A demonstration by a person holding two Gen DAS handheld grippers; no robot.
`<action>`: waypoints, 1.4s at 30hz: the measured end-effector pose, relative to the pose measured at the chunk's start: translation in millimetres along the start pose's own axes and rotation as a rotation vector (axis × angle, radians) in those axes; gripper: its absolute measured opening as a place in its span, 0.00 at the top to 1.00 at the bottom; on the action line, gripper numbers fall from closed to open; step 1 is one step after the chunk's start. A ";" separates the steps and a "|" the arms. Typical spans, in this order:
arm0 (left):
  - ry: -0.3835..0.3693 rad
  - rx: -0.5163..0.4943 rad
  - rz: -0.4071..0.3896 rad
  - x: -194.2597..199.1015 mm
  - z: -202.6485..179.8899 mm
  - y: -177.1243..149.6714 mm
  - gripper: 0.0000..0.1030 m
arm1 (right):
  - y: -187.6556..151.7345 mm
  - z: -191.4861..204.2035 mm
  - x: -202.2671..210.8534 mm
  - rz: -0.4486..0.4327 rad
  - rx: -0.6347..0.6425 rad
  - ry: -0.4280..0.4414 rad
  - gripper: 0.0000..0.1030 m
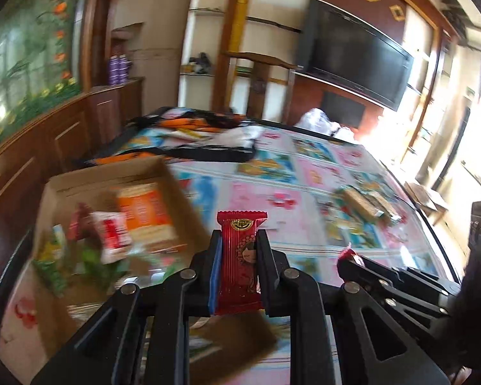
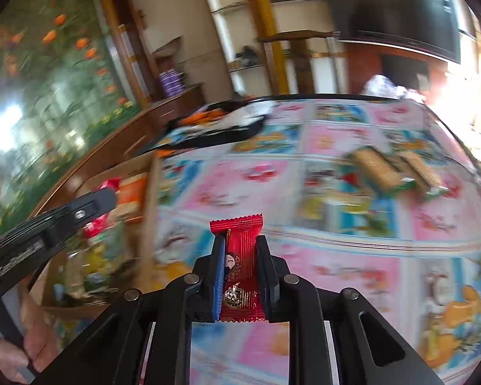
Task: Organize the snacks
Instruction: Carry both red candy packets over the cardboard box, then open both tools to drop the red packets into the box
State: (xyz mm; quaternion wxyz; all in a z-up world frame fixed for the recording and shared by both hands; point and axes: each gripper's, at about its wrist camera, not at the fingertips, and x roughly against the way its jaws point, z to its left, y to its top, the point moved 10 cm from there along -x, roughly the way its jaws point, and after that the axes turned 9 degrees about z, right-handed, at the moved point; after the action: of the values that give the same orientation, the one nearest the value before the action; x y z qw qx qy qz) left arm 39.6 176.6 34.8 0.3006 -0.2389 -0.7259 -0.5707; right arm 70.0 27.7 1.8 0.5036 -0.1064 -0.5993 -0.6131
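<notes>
My left gripper (image 1: 239, 240) is shut on a red snack packet (image 1: 242, 256), held upright above the table's near edge, just right of the cardboard box (image 1: 163, 173). The box holds an orange packet (image 1: 146, 211), a red and white packet (image 1: 112, 235) and several green ones. My right gripper (image 2: 240, 247) is shut on a second red snack packet (image 2: 239, 266) over the patterned tablecloth (image 2: 336, 256). In the left wrist view the right gripper (image 1: 348, 258) shows at the right with a red corner at its tip. The left gripper (image 2: 107, 194) reaches over the box (image 2: 150, 199) in the right wrist view.
Two tan biscuit packs (image 2: 378, 170) with green ends lie on the tablecloth at the far right. A black and orange bag (image 1: 202, 128) lies at the table's far side. A wooden cabinet (image 1: 64, 141) runs along the left. A person's hand (image 2: 19, 346) grips the left tool.
</notes>
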 end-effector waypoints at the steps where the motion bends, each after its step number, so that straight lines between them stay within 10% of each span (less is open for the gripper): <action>1: 0.008 0.020 -0.001 1.7 12.2 -1.0 0.82 | 0.6 9.8 -2.4 0.005 0.012 0.015 0.81; 17: 0.095 0.224 0.074 -6.9 121.4 -33.1 0.82 | -7.1 136.3 -69.6 0.140 0.176 0.157 0.81; 27: 0.077 0.258 0.105 -14.9 128.1 -38.7 0.81 | -6.9 149.6 -83.5 0.136 0.211 0.161 0.79; 33: 0.057 0.278 0.113 -14.5 129.0 -38.9 0.56 | -7.2 151.0 -77.5 0.140 0.204 0.199 0.76; 42: 0.062 0.276 0.082 -0.7 123.8 -30.4 0.53 | 1.9 142.9 -56.5 0.090 0.173 0.233 0.64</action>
State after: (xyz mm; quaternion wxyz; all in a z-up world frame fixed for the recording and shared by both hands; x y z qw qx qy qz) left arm -1.2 289.8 -7.3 0.3761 -0.2070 -0.7774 -0.4597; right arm 30.4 176.1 -1.5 0.6041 -0.0177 -0.5819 -0.5441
